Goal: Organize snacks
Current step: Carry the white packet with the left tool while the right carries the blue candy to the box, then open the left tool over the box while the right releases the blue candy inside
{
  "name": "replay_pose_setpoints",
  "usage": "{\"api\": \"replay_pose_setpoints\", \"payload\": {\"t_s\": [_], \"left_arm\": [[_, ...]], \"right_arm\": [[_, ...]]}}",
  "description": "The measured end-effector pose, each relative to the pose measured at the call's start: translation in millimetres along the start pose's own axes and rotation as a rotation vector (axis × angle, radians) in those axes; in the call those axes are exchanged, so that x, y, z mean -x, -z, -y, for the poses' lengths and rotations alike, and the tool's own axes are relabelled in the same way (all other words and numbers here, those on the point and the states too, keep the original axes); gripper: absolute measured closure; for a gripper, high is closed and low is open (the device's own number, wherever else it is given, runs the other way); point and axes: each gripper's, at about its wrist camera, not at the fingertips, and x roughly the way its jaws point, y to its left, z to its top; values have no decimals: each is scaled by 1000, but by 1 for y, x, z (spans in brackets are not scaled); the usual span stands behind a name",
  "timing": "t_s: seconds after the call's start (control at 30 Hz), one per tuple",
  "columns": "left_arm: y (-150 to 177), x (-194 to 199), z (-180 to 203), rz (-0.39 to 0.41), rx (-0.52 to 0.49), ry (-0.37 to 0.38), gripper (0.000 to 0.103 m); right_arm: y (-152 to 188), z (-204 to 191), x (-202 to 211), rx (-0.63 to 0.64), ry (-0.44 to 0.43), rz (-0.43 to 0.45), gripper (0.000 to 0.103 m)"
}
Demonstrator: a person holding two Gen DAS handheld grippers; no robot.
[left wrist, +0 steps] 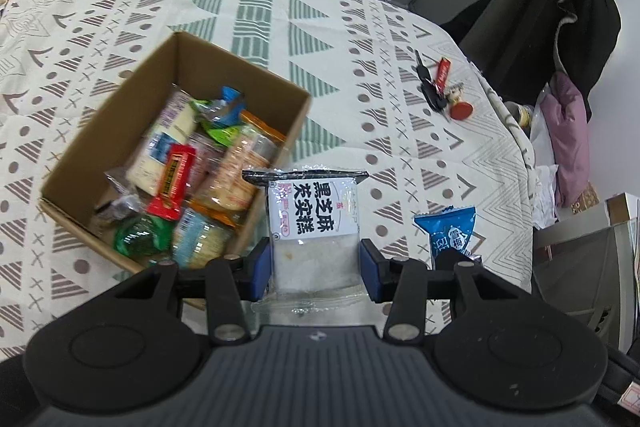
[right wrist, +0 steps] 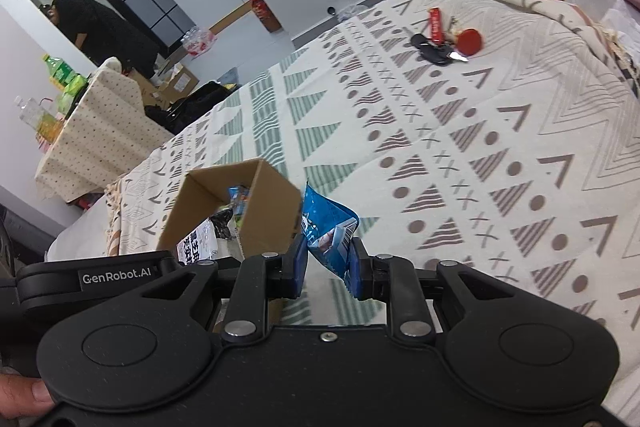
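A brown cardboard box sits on the patterned tablecloth, holding several snack packets. My left gripper is shut on a clear black-and-white cake packet, held just right of the box's near corner. In the right wrist view my right gripper is shut on a blue snack packet, beside the box. That blue packet also shows at the right in the left wrist view, and the cake packet shows left of the box in the right wrist view.
A bunch of keys with a red tag and a red round fob lies on the tablecloth toward the far right. A chair draped in dark clothing stands past the table's right edge. A person stands in the background.
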Motion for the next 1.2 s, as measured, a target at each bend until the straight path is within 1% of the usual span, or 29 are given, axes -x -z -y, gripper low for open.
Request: {"api": "replay_pose_setpoints", "payload": {"t_s": [0.3,0.7,0.87,0.93,1.1,1.2], "left_arm": [[-20,14,-43,20,43,-37,58],[-35,21,-91,39,106,-85,58],[-39,21,-106,39,134,-83,58],[-41,23,-111,54,145,-74,57],[-45,32,-120,72,161,-83,55],[-47,36,-125,68,164,-87,54]], "right_arm": [[0,-33,-16,27,-36,-12,81],[-3,-70,-37,60,-71,-35,81],[-3,-85,-45,74,-90,-48,81],[-2,-92,-49,80,-97,-53,81],[-1,-104,-56,87,-107,-64,81],[-1,-112,-60,86,-110,-66,81]]}}
